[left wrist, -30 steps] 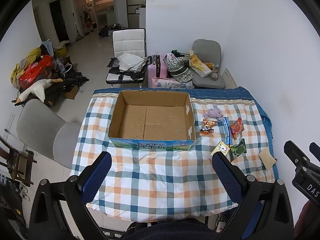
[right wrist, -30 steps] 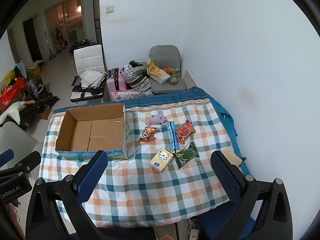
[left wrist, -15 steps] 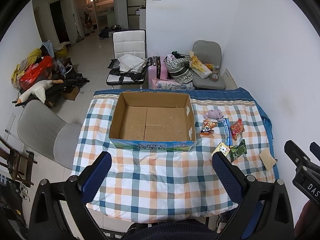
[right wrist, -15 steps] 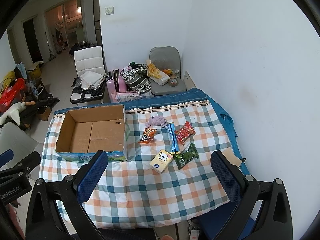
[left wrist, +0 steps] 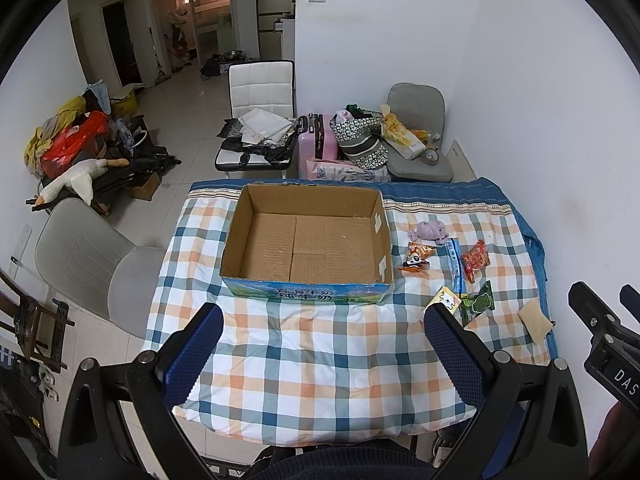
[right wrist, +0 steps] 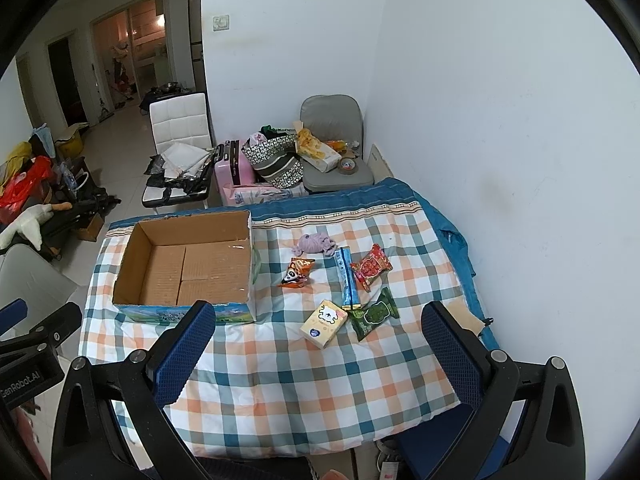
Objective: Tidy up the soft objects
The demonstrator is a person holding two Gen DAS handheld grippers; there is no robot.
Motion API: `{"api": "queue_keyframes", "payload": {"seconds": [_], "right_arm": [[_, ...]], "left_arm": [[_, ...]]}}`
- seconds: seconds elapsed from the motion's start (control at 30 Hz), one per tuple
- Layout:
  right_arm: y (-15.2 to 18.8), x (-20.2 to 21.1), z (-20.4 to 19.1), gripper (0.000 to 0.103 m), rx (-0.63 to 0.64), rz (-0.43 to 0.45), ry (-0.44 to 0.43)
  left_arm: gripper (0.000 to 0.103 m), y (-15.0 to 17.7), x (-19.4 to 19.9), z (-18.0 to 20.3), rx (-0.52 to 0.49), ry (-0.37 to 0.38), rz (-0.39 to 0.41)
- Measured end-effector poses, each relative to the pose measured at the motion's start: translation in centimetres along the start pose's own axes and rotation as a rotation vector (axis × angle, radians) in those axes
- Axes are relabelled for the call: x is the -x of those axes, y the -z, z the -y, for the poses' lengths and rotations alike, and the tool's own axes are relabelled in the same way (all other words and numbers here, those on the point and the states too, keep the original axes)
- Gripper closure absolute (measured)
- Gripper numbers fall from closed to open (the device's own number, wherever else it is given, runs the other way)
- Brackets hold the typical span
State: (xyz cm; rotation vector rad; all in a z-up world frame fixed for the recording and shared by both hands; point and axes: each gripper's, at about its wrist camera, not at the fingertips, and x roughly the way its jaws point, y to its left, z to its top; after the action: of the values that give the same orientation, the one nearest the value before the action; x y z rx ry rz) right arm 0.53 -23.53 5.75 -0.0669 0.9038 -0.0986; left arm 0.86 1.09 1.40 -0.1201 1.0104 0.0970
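An open, empty cardboard box stands on the checked cloth. To its right lie a purple soft toy, an orange panda snack bag, a blue stick pack, a red snack bag, a green packet and a yellow tissue pack. My left gripper is open and empty above the near table edge. My right gripper is open and empty, high over the near edge.
The table stands against a white wall on the right. A tan pad lies at the table's right edge. A grey chair stands at the left. Chairs, a pink suitcase and bags crowd the floor beyond.
Both views have crept slightly toward the table. Both grippers stay open; nothing on the table has moved.
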Motion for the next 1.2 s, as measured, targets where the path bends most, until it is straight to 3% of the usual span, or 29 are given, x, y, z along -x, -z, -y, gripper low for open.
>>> {"api": "queue_keyframes", "payload": {"seconds": [1.03,1.2], "right_arm": [[-1.5,0.5,-0.5,0.000,0.011,0.018,-0.019],[-1.2,-1.1,0.8,0.000,-0.030,-0.013,-0.056]], "left_arm": [[0.000,0.0,0.0,-0.3,0.001,0.004,0.007],[0.000,-1.8,-1.8,0.2,-0.010,0.044,0.006]]}}
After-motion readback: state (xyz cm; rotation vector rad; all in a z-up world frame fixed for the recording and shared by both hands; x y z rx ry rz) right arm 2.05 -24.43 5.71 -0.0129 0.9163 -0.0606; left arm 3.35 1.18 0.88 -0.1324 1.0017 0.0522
